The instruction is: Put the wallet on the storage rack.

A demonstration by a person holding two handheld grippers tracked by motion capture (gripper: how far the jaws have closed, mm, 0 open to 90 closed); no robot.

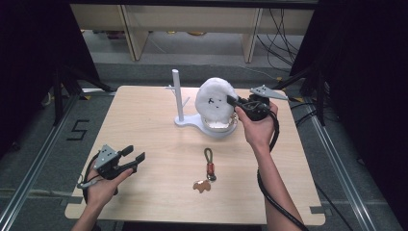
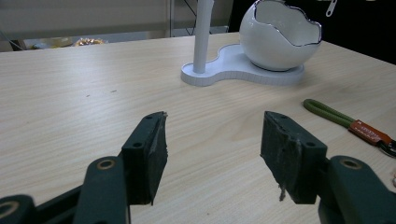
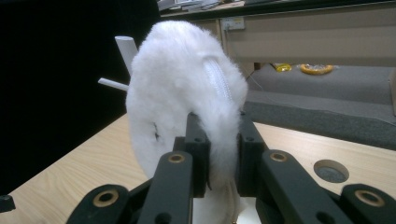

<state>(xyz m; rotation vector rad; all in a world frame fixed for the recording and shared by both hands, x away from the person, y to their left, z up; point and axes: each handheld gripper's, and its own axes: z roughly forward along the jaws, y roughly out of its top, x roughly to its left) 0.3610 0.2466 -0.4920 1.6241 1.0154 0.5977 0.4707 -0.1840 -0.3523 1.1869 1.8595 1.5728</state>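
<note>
The fluffy white pouch (image 1: 215, 100) is hanging over the eggshell bowl (image 2: 280, 39), its edge being pinched by the right gripper (image 1: 236, 102); the left gripper (image 1: 135, 156) is resting with jaws apart over bare counter (image 1: 154, 130).

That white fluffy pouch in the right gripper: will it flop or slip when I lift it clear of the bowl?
The fluffy pouch looks soft: its edge squashes thin between the right gripper pads, so it probably sags. The pile may slip. It likely weighs little, so the eggshell bowl should stay put.
</note>
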